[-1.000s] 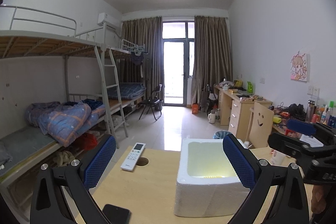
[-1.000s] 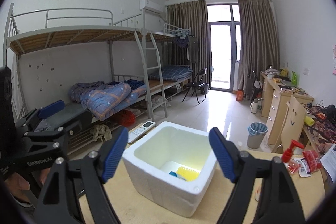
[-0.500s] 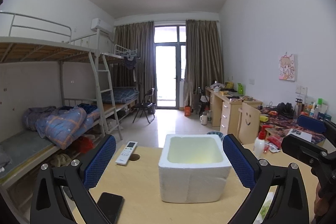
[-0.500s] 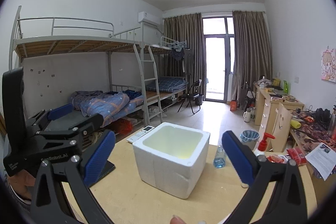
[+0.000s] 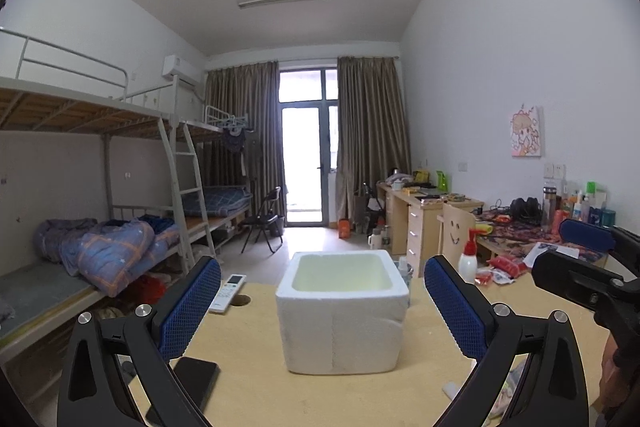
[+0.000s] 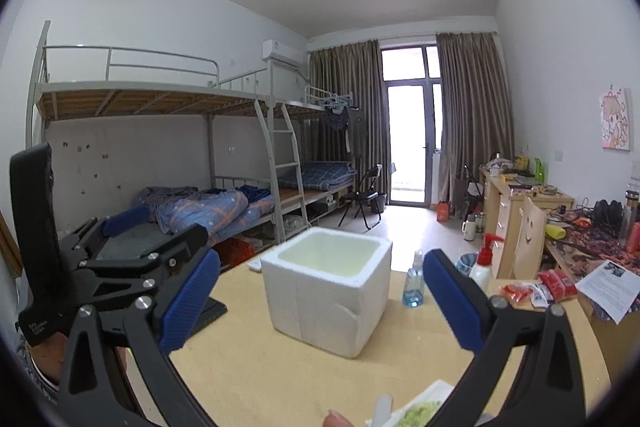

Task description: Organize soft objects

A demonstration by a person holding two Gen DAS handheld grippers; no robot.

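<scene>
Pulled back from the white foam box [image 5: 342, 311], both grippers; box now ahead of the fingertips, well apart, smaller than a second ago. Left gripper [image 5: 322, 307] spread wide, nothing between the pads. Right gripper [image 6: 320, 301] just opened further, now wide and empty too. Likely between deposits: box stocked, next soft item to fetch. Pale green soft thing [image 6: 422, 411] glimpsed low, below the right fingers; next move calls for dipping toward it and closing gently.

on my desk: remote [image 5: 228, 291] by the cable hole, black phone [image 5: 188, 385] at near left, blue bottle [image 6: 414, 285] and red-pump bottle [image 6: 482, 261] right. bunk beds [image 6: 168, 163] along left wall.
</scene>
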